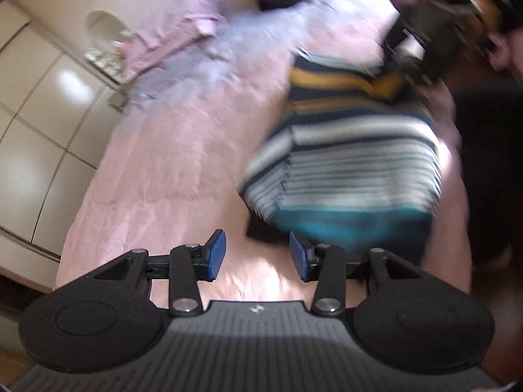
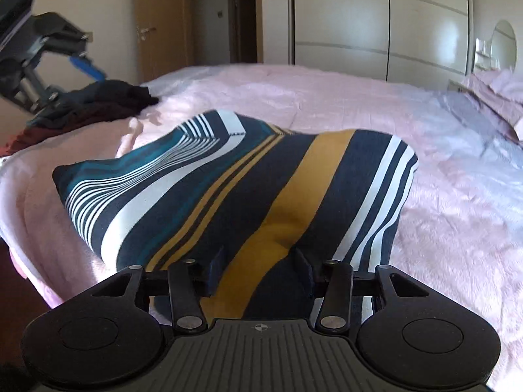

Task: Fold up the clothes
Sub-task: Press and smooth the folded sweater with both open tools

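Left gripper released, empty; right gripper parted over striped shirt, not pinching. Square fold toward 12 o'clock, flatten edges.

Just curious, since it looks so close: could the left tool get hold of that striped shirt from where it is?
Probably yes. The left tool is open and empty above the pink bedspread, with the striped shirt just ahead and nothing between them.

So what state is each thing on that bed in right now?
Striped garment: folded, lying on the bed.
Pink bedspread: spread, slightly rumpled.
Dark clothes pile: heaped, unfolded.
Left hand-held gripper: open, empty.
Right hand-held gripper: open, over the striped garment, no pinch visible.
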`<state>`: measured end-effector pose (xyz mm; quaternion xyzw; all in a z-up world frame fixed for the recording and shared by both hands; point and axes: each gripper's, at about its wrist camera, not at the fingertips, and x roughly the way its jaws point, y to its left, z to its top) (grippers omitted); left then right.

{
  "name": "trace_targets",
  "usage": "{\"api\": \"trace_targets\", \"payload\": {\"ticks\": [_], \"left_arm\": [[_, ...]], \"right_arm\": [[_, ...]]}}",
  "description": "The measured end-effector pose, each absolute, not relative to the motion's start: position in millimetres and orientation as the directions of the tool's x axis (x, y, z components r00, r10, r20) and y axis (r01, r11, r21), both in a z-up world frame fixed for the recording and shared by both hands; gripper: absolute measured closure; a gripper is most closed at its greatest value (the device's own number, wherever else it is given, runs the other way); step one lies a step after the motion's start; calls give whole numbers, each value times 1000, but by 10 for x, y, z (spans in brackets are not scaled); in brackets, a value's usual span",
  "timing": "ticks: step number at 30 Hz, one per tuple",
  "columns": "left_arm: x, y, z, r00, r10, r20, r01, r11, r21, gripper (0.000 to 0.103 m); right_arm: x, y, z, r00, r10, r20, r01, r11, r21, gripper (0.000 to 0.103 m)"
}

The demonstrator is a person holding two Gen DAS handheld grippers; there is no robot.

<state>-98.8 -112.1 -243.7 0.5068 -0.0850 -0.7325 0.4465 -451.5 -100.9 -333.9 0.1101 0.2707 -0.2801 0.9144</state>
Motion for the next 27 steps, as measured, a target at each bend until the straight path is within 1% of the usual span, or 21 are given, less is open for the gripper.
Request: {"api": "trace_targets", "payload": {"ticks": [3,5,8,9,10,12,13,15,17,19,23,24,26,27], "left_arm": [[-1242,-1429,-2463,-193,-752,-631,636,-585,503,64],[-1443,-1648,-2571,-248,-746,-618,656,-599,459,64],[-1625,-2050,-2854,-318,-690,-650,689,-639,342,66],[-1671,-2191,-2978,-334,-667,-666,700,-649,300,68],[-1699,-2311,-3115,-326,-653,-684,699,-654,291,69],[-1644,-2413,-3292,-302,-655,-693,713,-638,292,74],[-1616,-2462,-3380,-290,-655,-697,720,-629,292,74],[-1559,-2560,-3555,-265,-657,-706,734,-613,294,74],[-1493,-2578,-3564,-263,-661,-702,752,-597,280,74],[-1454,-2574,-3536,-272,-657,-703,759,-596,263,74],[-1430,-2547,-3434,-282,-648,-708,768,-594,238,74],[-1437,-2535,-3412,-277,-649,-709,768,-593,242,74],[-1473,-2512,-3430,-262,-656,-708,765,-589,263,74],[-1495,-2524,-3446,-257,-659,-707,762,-588,271,74]], "right_arm": [[-4577,-1066,-3217,710,-433,-556,573,814,97,57],[-4749,-1046,-3053,732,-432,-526,576,805,141,57],[-4905,-1126,-2785,745,-484,-459,605,780,159,57],[-4893,-1198,-2726,740,-499,-452,612,778,142,57],[-4860,-1282,-2690,733,-507,-453,614,779,122,57],[-4701,-1495,-2716,714,-502,-487,603,795,65,57],[-4617,-1602,-2761,703,-498,-507,595,803,37,57],[-4431,-1822,-2985,674,-483,-559,575,818,-13,57],[-4273,-2036,-3184,649,-468,-600,557,829,-43,57],[-4277,-2200,-3228,667,-444,-598,567,824,21,57],[-4456,-2283,-3130,699,-370,-612,554,821,136,57],[-4533,-2274,-3019,713,-382,-588,564,811,157,57],[-4615,-2237,-2794,722,-450,-526,595,791,140,57],[-4579,-2242,-2769,716,-459,-527,595,795,116,57]]}}
